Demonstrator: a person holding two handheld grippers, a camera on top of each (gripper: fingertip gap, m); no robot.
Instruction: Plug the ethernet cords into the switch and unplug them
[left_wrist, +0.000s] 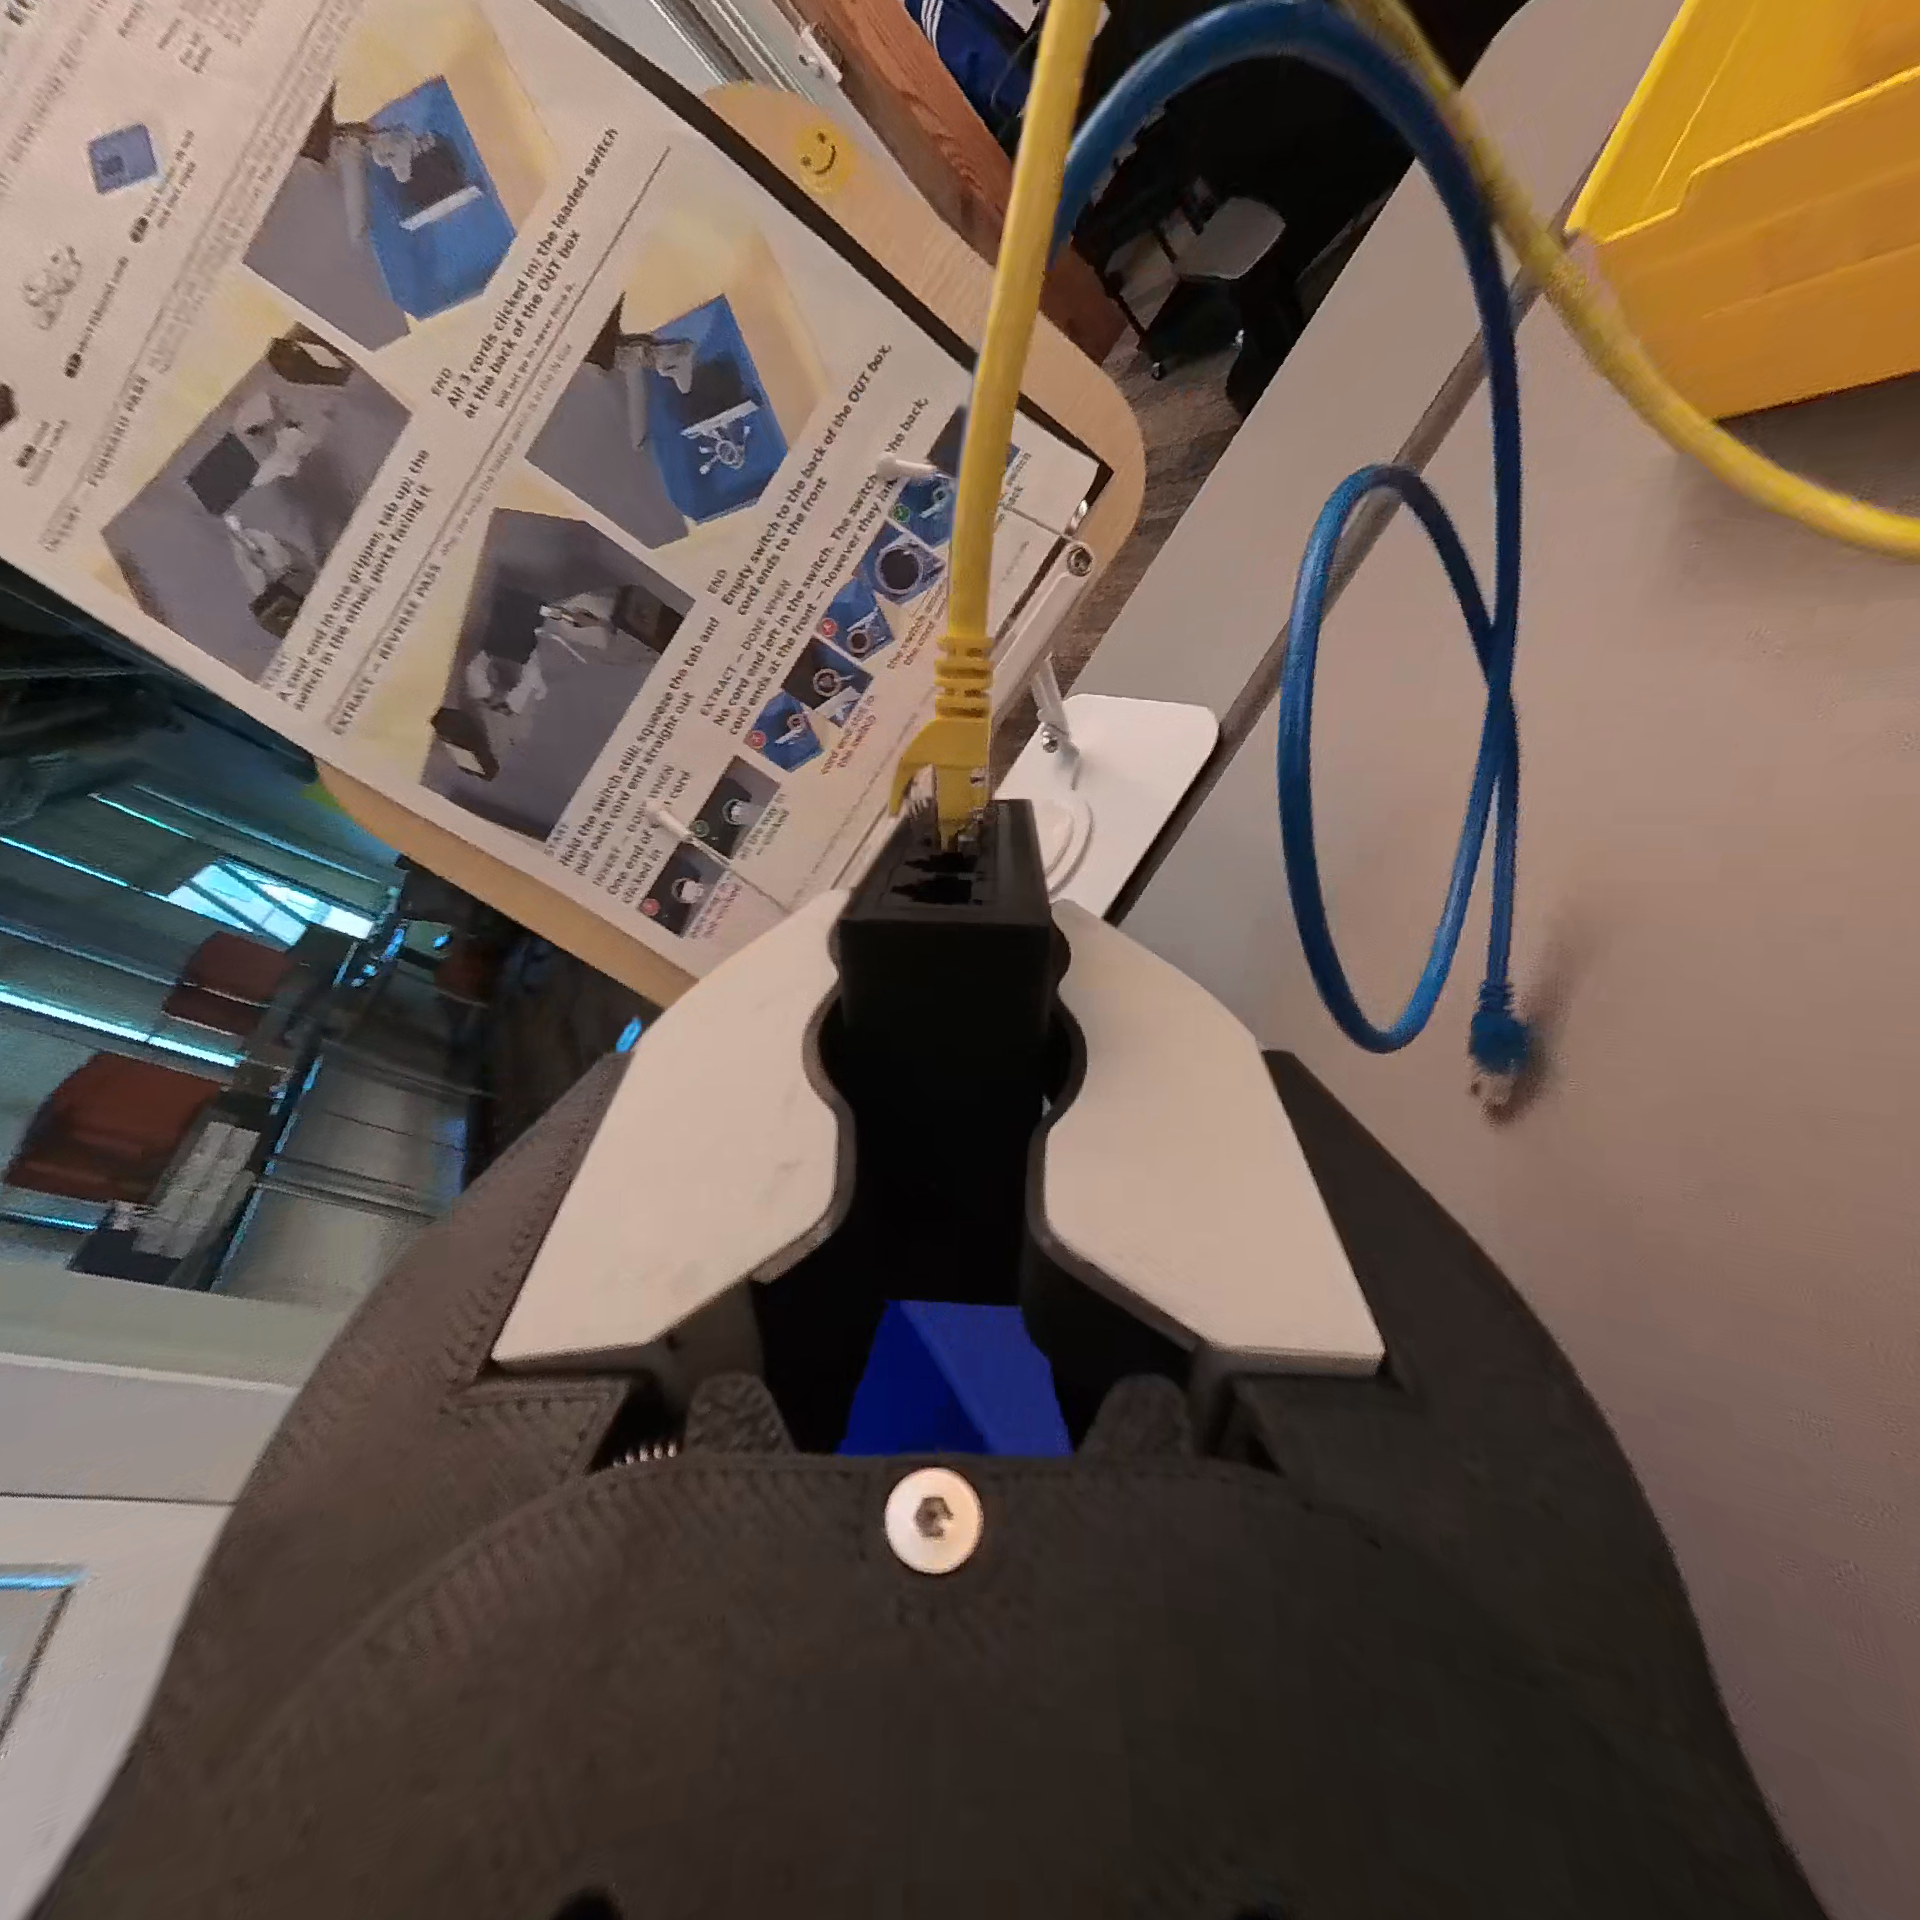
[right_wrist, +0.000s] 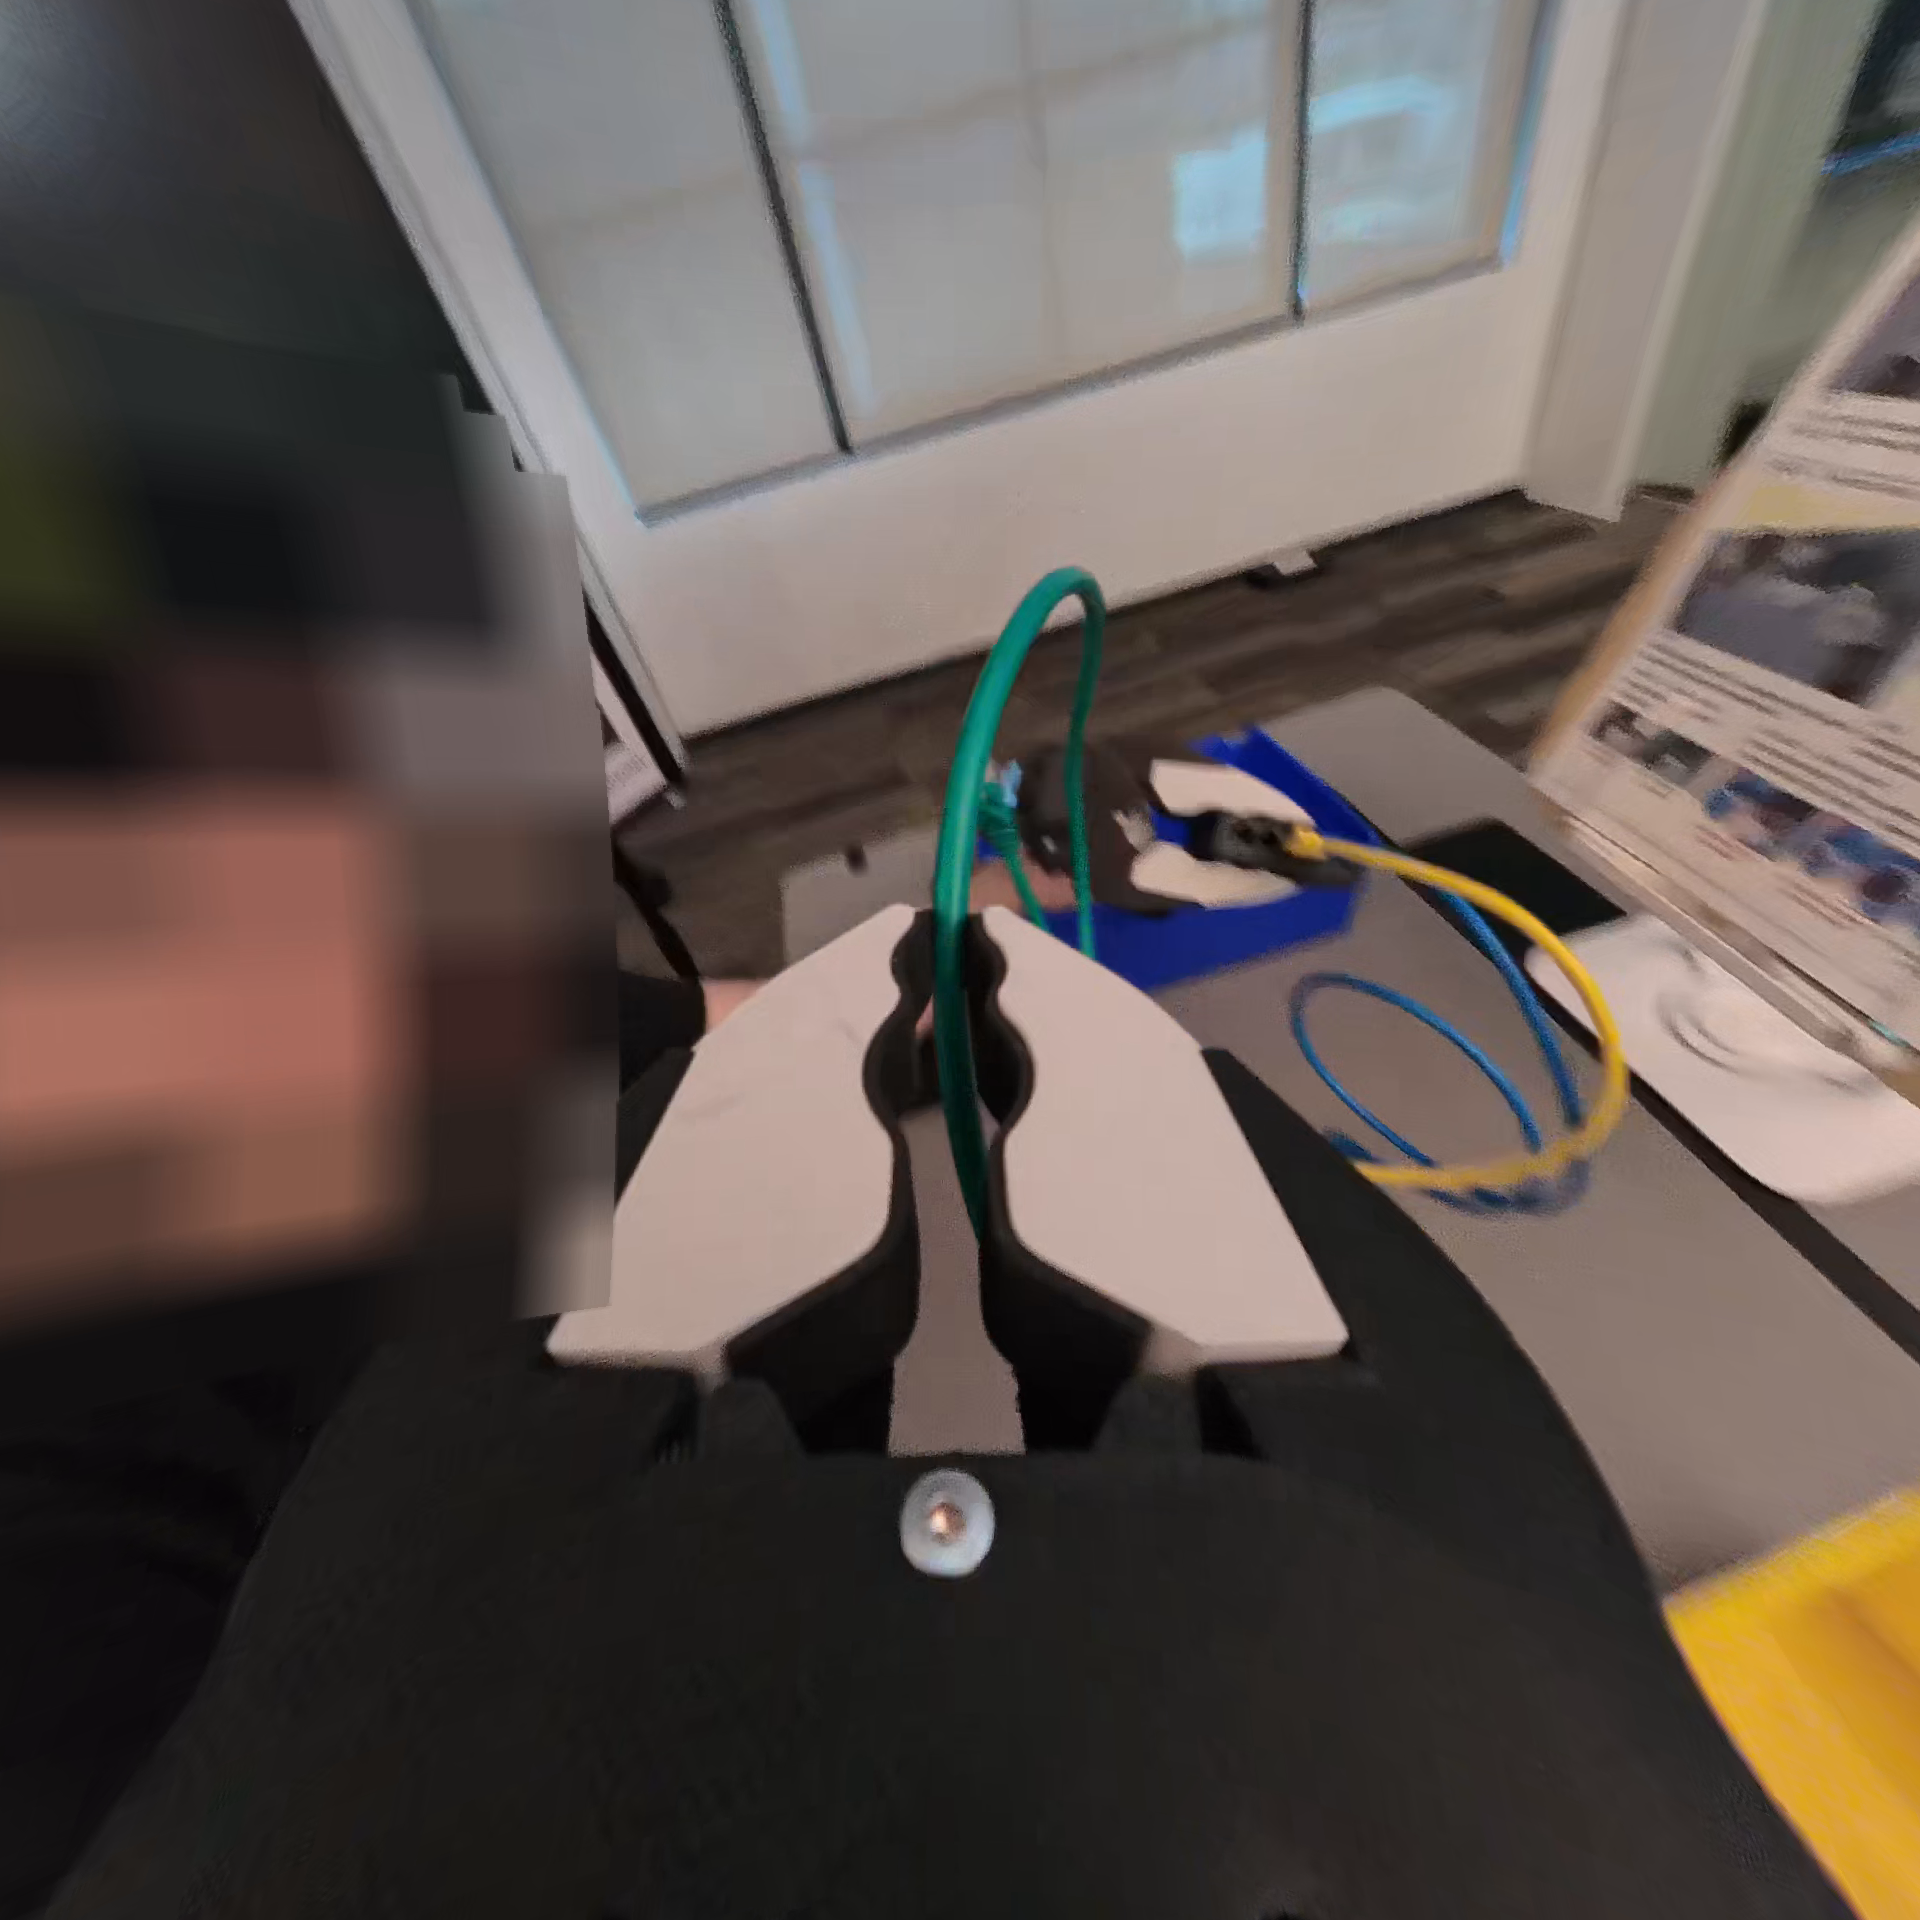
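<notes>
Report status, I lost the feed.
Left gripper clamps switch, yellow cord plugged in. Right gripper pinches green cord. Blue cord hangs loose.

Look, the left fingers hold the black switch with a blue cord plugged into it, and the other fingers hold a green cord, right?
Almost. The cord plugged into the black switch is the yellow cord, not blue, as the left wrist view shows. The blue cord hangs loose, its plug free. The left fingers hold the switch and the other fingers hold the green cord.
</notes>
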